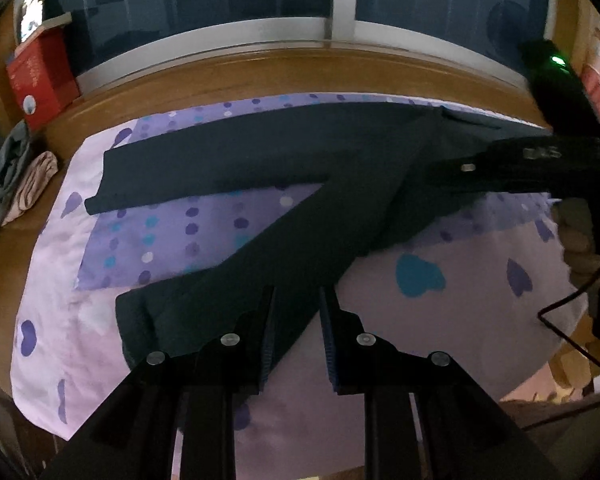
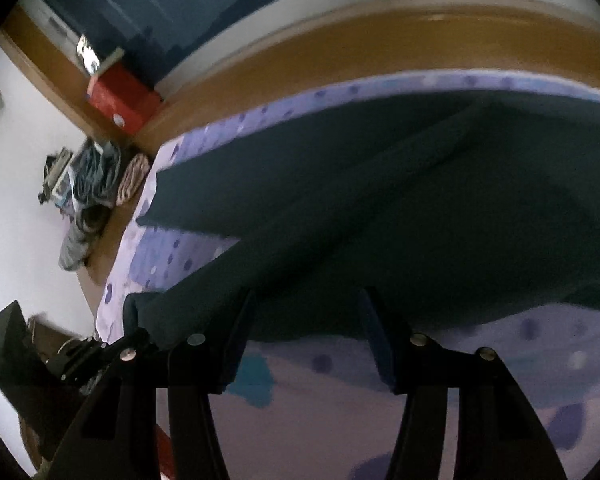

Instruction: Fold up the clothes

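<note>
On a lilac bedsheet point(image 1: 440, 340) printed with purple and teal hearts and dots, a pair of dark trousers point(image 1: 260, 160) lies spread flat, its two legs splayed apart in a V: one leg runs along the far edge of the sheet toward the left, the other slants down toward the near left, ending in a cuff just ahead of the left gripper point(image 1: 296, 300). Seen from the left wrist, that gripper's two black fingers point(image 1: 260, 332) stand a narrow gap apart with nothing pinched between them; the slanting leg passes under and beyond their tips, and whether the tips touch the cloth cannot be told. Where the legs join, at the right, the right gripper point(image 2: 304, 300) reaches in from the side, a hand point(image 1: 580, 240) wrapped round its handle. Its own view is blurred, but its fingers point(image 2: 236, 336) stand well apart, wider than the left pair, empty, with the near edge of the trousers point(image 2: 380, 200) lying across the space just beyond the tips and the patterned sheet point(image 2: 500, 360) showing between them. Past the sheet runs a wooden ledge point(image 1: 260, 68) below a window frame point(image 1: 340, 20). A red box point(image 1: 40, 80) stands at the ledge's left end, and a heap of crumpled clothes point(image 1: 8, 176) lies below it, just off the sheet's left edge.
</note>
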